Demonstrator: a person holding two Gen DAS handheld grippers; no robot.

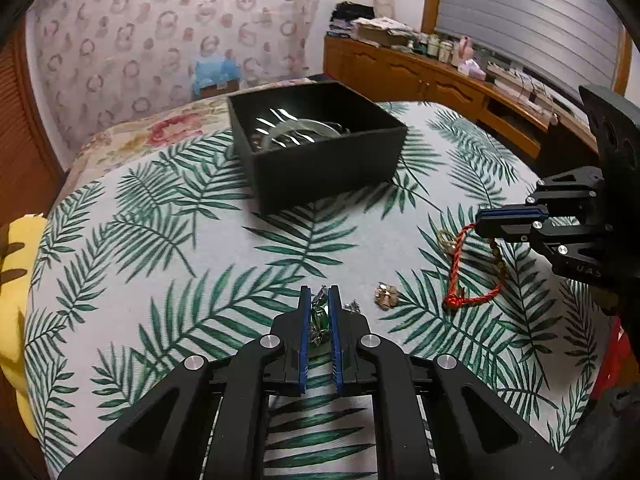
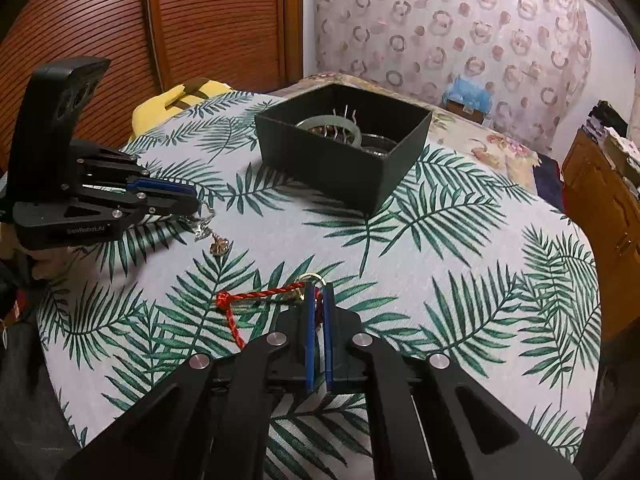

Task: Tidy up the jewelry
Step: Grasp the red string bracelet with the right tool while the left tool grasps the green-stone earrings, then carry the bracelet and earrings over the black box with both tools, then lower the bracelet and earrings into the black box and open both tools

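Leaf-printed cloth (image 1: 160, 240) covers the work surface. Left gripper (image 1: 319, 294) is clamped on a silver piece with a green stone (image 1: 320, 316), pinned between its blue pads on the cloth. Just right of those jaws lies a small gold charm (image 1: 386, 295). Beyond both jaws sits the black box (image 1: 320, 160), already holding bangles. Right gripper (image 2: 318, 292) is closed on the red cord bracelet (image 2: 256, 294), whose loop trails left of its jaws.

cloth (image 1: 168, 264): open | black box (image 1: 328, 168): blocks far middle
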